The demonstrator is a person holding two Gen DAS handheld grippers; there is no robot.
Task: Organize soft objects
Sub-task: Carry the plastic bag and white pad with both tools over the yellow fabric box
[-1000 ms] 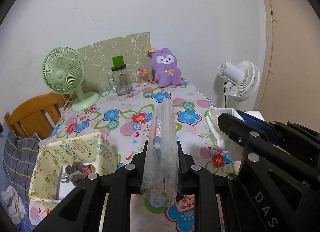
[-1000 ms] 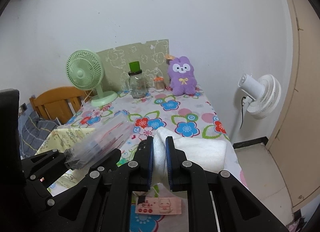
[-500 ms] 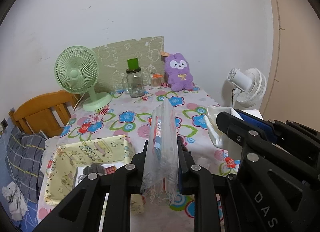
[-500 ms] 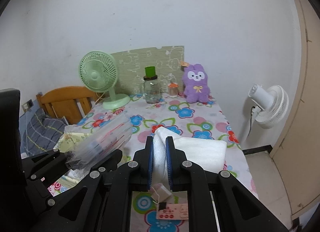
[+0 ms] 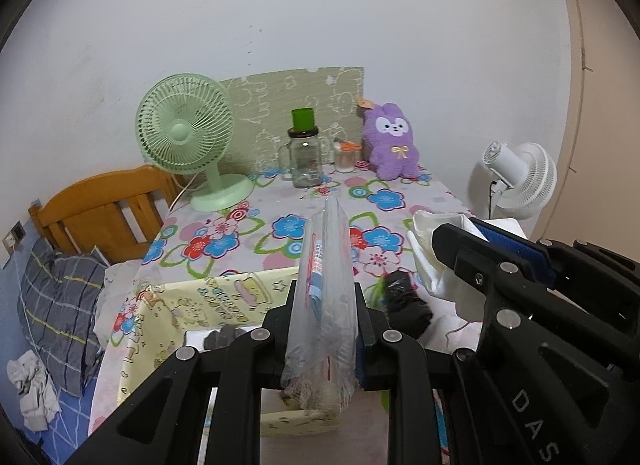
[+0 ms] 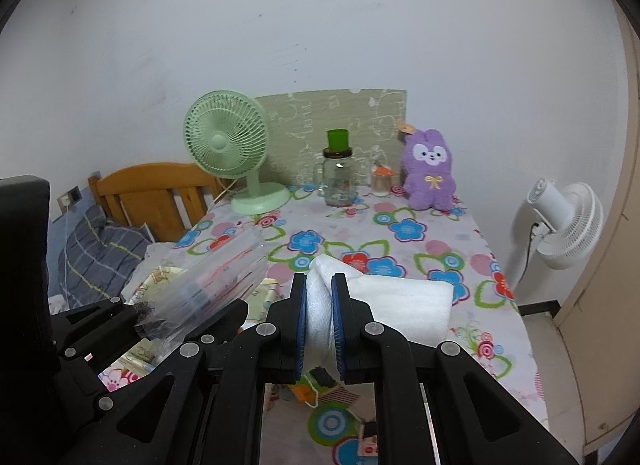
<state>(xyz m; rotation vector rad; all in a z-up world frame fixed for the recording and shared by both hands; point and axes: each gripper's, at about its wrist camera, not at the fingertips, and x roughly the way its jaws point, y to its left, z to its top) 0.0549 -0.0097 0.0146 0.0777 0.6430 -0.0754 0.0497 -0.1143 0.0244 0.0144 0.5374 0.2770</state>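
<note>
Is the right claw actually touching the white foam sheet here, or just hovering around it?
Touching. The right wrist view shows the right claw shut on the white foam sheet, both blue pads pressed against the bunched foam with no gap on either side.

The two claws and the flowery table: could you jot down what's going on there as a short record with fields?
left claw: shut on clear crinkly plastic bag
right claw: shut on white foam sheet
below left claw: pale yellow cartoon-print fabric box
table cover: floral tablecloth
far edge of table: green desk fan, glass jar with green cup on top, purple plush rabbit
</note>
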